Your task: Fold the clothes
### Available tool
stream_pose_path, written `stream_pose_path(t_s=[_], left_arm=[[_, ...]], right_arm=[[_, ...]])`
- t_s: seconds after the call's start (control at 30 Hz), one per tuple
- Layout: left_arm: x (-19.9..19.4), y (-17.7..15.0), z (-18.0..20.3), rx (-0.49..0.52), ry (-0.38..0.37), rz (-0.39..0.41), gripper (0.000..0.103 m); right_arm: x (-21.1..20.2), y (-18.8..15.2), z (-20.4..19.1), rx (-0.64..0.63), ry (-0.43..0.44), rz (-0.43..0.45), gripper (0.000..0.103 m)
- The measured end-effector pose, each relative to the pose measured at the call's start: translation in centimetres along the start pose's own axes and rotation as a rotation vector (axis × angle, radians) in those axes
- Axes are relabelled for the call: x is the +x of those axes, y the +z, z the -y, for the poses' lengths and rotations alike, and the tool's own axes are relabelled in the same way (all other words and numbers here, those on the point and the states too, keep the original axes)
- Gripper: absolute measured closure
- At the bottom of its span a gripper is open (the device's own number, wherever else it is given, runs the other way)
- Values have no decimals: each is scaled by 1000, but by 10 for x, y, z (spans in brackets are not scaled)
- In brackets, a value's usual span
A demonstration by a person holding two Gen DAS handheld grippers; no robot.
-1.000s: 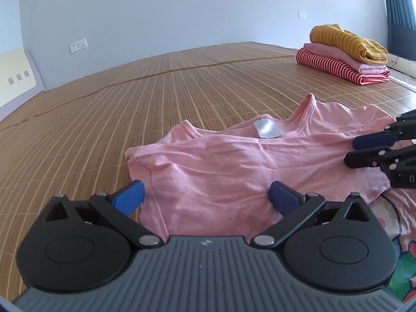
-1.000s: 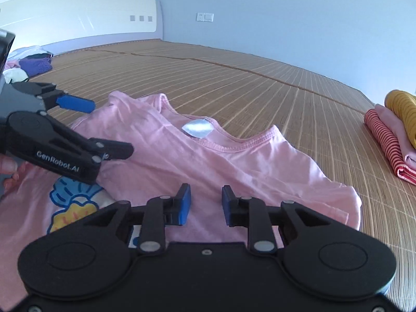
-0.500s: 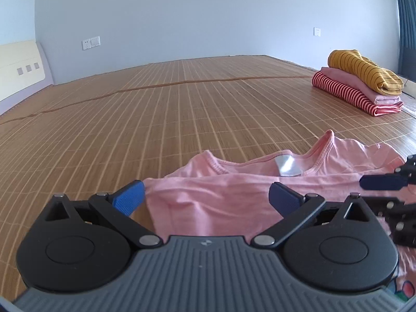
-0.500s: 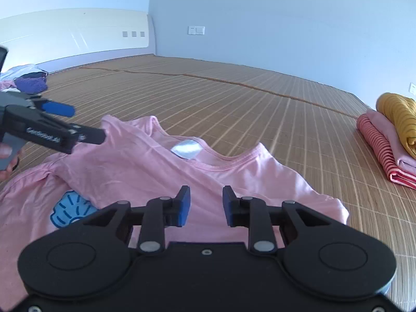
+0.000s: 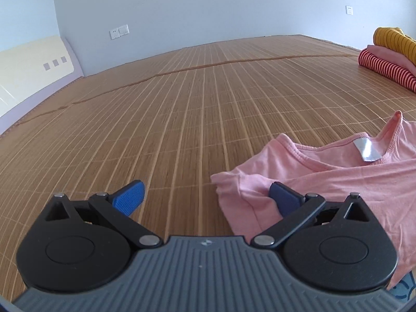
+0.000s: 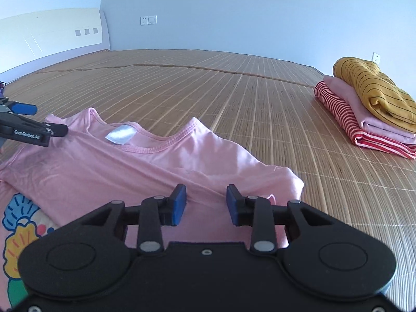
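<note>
Left wrist view: left gripper (image 5: 206,197) is spread wide, nothing between the fingers. Left blue pad (image 5: 129,199) sits over the bare bamboo mat (image 5: 182,109); right pad (image 5: 283,199) sits over the corner of the pink T-shirt (image 5: 325,179), contact not clear. Shirt lies on the mat to the right of frame, top part folded over, neckline and grey collar label (image 5: 367,149) facing up. Folded clothes stack (image 5: 390,57) is at the far right edge, well apart from the shirt. Wall sockets (image 5: 119,31) and a cream headboard (image 5: 31,62) at the back left.

Right wrist view: right gripper (image 6: 206,204) is parted with a moderate gap, holding nothing; both pads hover low over the folded edge of the pink T-shirt (image 6: 130,171). Shirt spreads across the mat (image 6: 234,91) from centre to left, label (image 6: 120,134) near the collar, a cartoon print (image 6: 18,234) showing at lower left. Left gripper (image 6: 39,121) comes in from the left edge at the shirt's shoulder, fingers apart. Stack (image 6: 369,109) on the right: red-striped piece at the bottom, pink in the middle, mustard striped on top.
</note>
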State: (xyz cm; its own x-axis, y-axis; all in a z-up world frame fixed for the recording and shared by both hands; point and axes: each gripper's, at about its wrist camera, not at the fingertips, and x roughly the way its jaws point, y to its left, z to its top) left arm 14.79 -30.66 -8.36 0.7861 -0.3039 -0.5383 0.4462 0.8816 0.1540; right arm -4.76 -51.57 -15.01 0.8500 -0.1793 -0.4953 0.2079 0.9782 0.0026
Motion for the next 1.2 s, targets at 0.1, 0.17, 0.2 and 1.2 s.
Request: stream_pose_path(t_s=[0.1,0.17,0.2,1.2], left_arm=[[-24,-8,-6,-64,-63,1,0],[-40,-17,1,-101,-126,-10,0],[-42,-21,6,-94,-131,-22,0],[-153,-101,-22,-71,-145,-178,0]], right_arm=[[-6,2,-8,-23,-21,3,67],[-13,4,-16,-44,33,5,65],[-16,5,-21,-42,82,3,65],[-138,-17,-11,72,186,0,33]])
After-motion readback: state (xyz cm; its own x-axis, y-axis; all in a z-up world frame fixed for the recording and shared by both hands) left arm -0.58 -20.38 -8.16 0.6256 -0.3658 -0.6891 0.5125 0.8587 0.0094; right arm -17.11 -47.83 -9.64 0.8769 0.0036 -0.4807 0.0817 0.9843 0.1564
